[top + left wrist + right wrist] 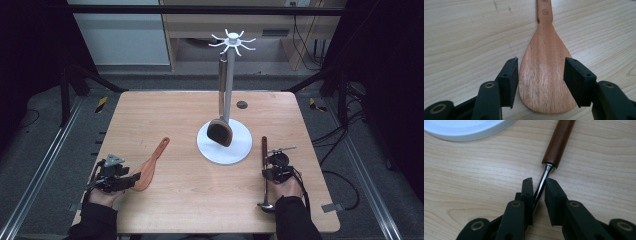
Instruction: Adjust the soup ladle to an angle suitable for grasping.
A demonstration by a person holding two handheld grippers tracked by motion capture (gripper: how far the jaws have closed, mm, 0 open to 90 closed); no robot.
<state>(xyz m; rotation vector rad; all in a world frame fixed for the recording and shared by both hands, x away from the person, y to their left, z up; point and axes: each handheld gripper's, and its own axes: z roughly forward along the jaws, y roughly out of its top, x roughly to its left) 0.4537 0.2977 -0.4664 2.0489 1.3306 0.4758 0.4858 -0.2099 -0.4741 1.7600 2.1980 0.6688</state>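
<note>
A wooden spatula (152,162) lies flat on the table at the near left, its handle pointing away to the right. My left gripper (134,179) (541,72) straddles the broad blade (544,75), and both pads touch its edges. At the near right lies a ladle (264,147) with a brown wooden handle (559,142), a metal shaft and its bowl (266,206) toward the table's front edge. My right gripper (267,170) (539,185) has the thin shaft between its jaws. The shaft rests against the left pad, with a small gap to the right pad.
A white utensil stand (235,150) (469,130) with a hooked top (231,42) rises at the table's middle. A dark turner (220,131) on a metal handle hangs from it. A small dark round hole (242,104) is set in the tabletop behind the stand.
</note>
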